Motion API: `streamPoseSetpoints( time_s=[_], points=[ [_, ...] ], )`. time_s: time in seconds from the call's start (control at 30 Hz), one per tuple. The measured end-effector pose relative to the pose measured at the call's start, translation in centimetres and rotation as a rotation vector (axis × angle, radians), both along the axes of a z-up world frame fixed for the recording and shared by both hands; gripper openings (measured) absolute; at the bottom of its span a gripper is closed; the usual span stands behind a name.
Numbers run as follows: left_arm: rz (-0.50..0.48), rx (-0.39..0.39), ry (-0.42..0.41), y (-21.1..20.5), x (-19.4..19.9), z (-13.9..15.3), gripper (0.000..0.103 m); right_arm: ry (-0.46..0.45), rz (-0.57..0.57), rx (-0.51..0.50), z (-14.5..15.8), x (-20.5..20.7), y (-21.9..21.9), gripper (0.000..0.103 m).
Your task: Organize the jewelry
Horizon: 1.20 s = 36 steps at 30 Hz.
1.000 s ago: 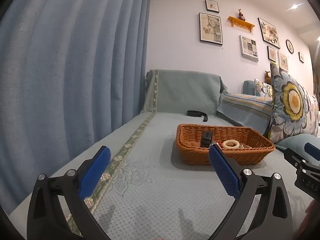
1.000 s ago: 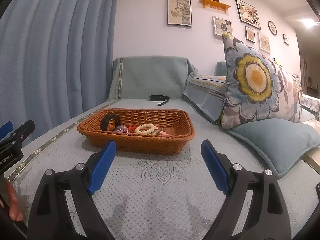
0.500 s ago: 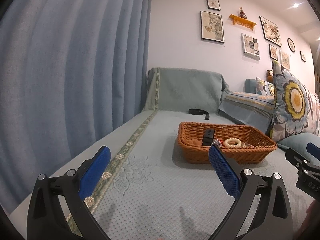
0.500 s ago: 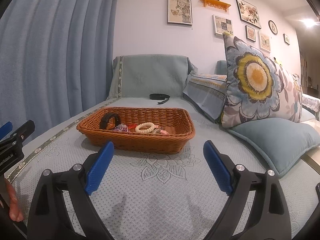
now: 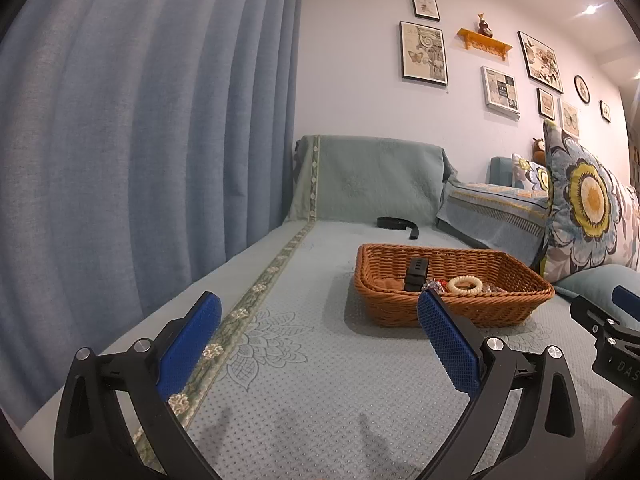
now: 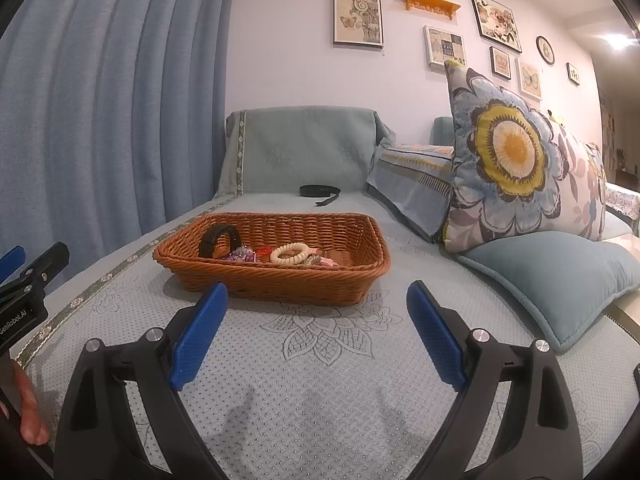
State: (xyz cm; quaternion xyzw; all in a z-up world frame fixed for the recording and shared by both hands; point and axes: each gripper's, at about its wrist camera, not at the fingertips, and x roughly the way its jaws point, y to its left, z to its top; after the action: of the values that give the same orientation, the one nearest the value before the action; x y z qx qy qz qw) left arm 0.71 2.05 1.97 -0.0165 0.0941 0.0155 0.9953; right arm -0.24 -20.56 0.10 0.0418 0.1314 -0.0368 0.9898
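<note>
A brown wicker basket sits on the teal sofa seat ahead of both grippers. Inside it lie a black band, a cream bead bracelet and a small heap of coloured jewelry. A black strap lies on the seat beyond the basket. My left gripper is open and holds nothing, short of the basket's left front corner. My right gripper is open and holds nothing, just before the basket's near wall.
A blue curtain hangs along the left. A flowered cushion and a plain blue cushion lie to the right of the basket. The covered sofa arm rises behind. A person's fingers show at the left edge.
Both grippers have drawn back slightly from the basket and tilted up a little. Their fingers stay open and the basket's contents have not moved.
</note>
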Motion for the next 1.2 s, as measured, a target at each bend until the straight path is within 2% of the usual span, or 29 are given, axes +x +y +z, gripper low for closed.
streamPoseSetpoints(
  time_s=[1.2],
  points=[
    [-0.005, 0.016, 0.005, -0.38, -0.06, -0.04, 0.095, 0.013, 0.006, 0.024, -0.15, 0.23, -0.47, 0.087]
  ],
)
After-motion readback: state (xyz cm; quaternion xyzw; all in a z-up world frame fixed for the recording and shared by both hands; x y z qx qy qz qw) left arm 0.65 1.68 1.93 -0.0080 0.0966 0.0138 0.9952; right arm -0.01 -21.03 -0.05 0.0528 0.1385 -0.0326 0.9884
